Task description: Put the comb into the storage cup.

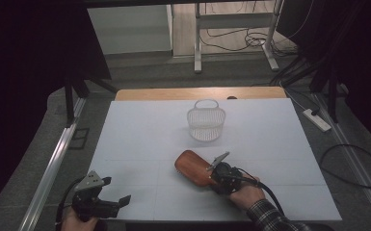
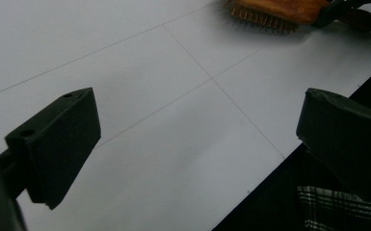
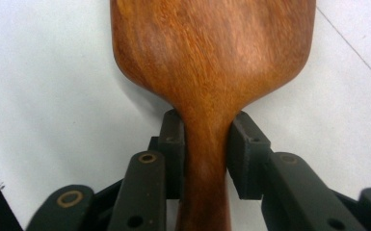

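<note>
Both pads of my right gripper (image 3: 206, 156) clamp the wooden hairbrush (image 3: 212, 62) by its neck, bristles down on the table; my left gripper (image 2: 197, 144) idles open. Next, I judge, lift toward the basket (image 1: 206, 123) ahead.

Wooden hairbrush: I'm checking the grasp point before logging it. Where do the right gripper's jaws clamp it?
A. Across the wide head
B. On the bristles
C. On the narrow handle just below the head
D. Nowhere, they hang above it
C: in the right gripper view the right gripper has both pads pressed on the wooden hairbrush at its narrow handle, just below the head.
</note>
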